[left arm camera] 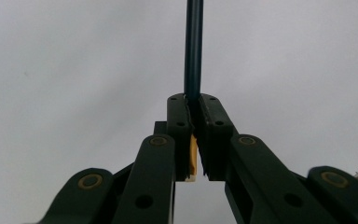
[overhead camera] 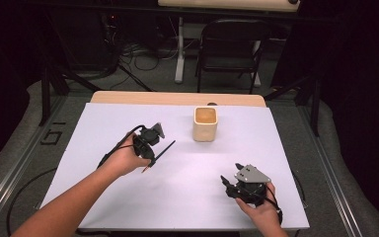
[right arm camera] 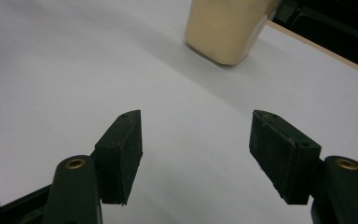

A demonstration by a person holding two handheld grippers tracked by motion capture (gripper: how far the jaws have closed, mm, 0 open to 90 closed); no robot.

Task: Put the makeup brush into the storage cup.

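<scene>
From above, the left gripper [overhead camera: 148, 148] clamps a dark pencil [overhead camera: 164, 150] near one end, above the white sheet [overhead camera: 103, 128], left of the beige cup [overhead camera: 205, 124]. Its own view shows the shaft [left arm camera: 193, 46] pinched off-centre, so it could swivel or slip. The right gripper [right arm camera: 196, 149] gapes wide and empty near the cup [right arm camera: 226, 28]; it might knock it.

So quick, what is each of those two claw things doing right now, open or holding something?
Left gripper: shut on a dark pencil, held over the white table.
Right gripper: open, holding nothing, pointed toward the beige cup.
</scene>
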